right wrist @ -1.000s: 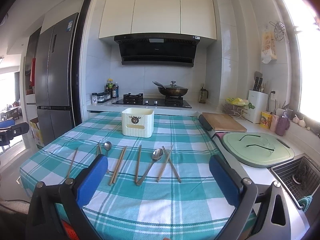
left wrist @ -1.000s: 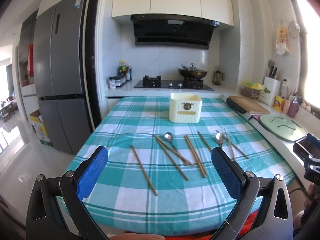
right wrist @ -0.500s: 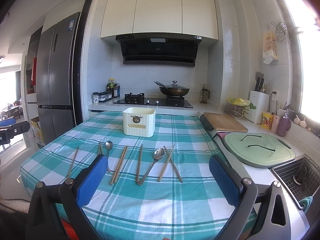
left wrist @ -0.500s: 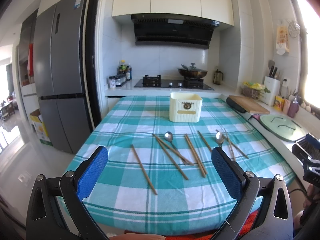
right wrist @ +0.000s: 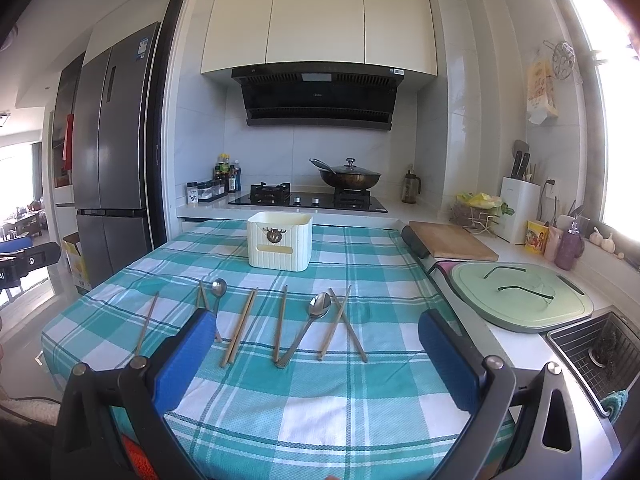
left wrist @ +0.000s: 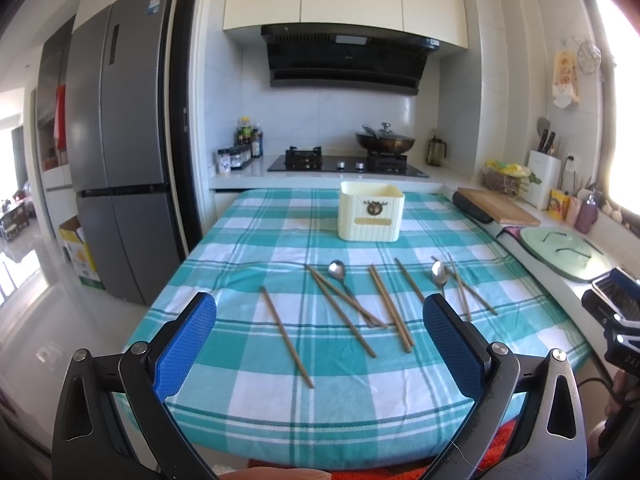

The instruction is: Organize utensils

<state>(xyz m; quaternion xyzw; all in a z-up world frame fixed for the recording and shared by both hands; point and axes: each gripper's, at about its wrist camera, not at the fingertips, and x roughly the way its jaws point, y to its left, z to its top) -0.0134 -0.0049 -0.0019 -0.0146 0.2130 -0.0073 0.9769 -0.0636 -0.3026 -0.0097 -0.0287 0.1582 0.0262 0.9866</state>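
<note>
Nothing sorted yet: chopsticks [left wrist: 390,307] and spoons [right wrist: 319,305] lie loose near the holder [left wrist: 371,216]; both grippers [left wrist: 320,344] [right wrist: 316,356] spread, empty.

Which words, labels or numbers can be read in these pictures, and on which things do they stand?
None can be read.
Fridge sticker: blue and white, print too small.
Range hood label: too small.
Cream utensil box: a deer emblem, no words.
Yellow packet: blurred.
</note>
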